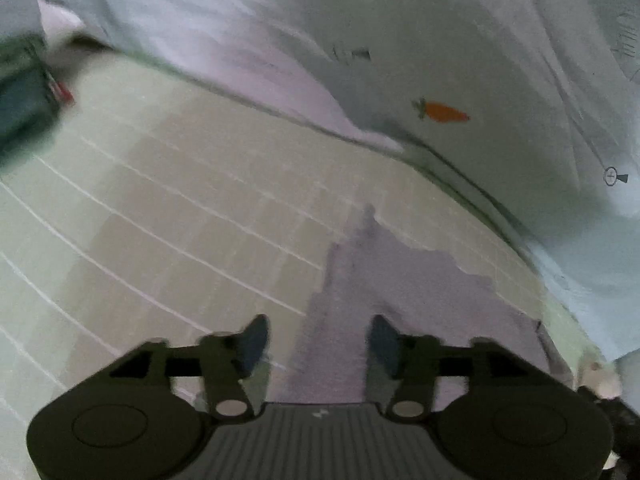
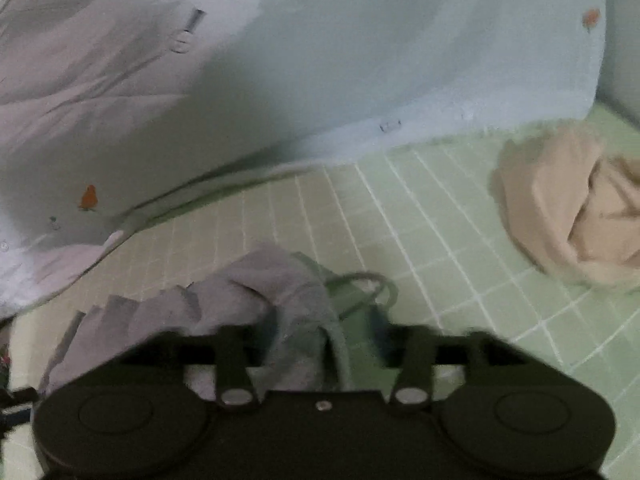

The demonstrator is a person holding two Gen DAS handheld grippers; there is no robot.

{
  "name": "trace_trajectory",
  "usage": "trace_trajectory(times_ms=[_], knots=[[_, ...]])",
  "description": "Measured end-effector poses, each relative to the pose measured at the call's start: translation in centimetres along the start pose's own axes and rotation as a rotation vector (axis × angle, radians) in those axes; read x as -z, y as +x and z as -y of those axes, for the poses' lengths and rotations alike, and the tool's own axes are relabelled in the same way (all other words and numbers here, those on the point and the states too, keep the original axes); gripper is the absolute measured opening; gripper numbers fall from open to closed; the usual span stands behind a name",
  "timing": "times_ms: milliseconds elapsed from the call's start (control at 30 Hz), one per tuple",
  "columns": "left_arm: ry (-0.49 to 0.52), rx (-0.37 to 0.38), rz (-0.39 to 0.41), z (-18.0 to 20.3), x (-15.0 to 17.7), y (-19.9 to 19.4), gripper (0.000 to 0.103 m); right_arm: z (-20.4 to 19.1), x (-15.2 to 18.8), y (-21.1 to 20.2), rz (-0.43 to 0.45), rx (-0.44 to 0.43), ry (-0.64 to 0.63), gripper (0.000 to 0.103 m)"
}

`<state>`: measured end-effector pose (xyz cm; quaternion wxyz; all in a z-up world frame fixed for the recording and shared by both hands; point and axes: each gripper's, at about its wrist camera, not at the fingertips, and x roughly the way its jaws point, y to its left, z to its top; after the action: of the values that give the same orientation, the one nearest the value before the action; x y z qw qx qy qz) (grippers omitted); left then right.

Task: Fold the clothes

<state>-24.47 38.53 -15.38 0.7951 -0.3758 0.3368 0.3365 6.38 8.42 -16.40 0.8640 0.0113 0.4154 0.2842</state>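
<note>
Left wrist view first: left gripper (image 1: 318,344) w/ jaws spread fairly wide, pads not pressing anything. Flat grey-lilac cloth garment (image 1: 400,280) lies on the pale green grid-lined mat (image 1: 160,200) right under and ahead of the jaws, one strip of it running between them but not pinched. Beyond the mat's far edge, a big rumpled pale blue sheet printed w/ small orange carrots (image 1: 480,60) fills the top and right of the view. Dark green blurred object (image 1: 24,108) at far left, can't tell what it is.

Right wrist view: right gripper (image 2: 322,344) also w/ jaws well apart. Same grey-lilac garment (image 2: 256,296) is bunched up here, a fold humped between the jaws and its greenish strap loop (image 2: 360,292) lying just by the right-side finger; image too blurred to tell whether either pad touches the cloth, no pinch visible. Crumpled beige cloth (image 2: 568,208) sits on the mat at right, well apart from the grey piece. Carrot sheet again along top and left.
</note>
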Motion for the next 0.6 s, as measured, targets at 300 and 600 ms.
trace_trajectory(times_ms=[300, 600], knots=[[0.025, 0.013, -0.106, -0.4, 0.6, 2.2, 0.083, -0.3, 0.9, 2.1, -0.111, -0.042, 0.063, 0.084], [0.27, -0.013, 0.021, 2.9, -3.6, 4.5, 0.081, -5.0, -2.0, 4.4, 0.018, -0.057, -0.316, 0.048]])
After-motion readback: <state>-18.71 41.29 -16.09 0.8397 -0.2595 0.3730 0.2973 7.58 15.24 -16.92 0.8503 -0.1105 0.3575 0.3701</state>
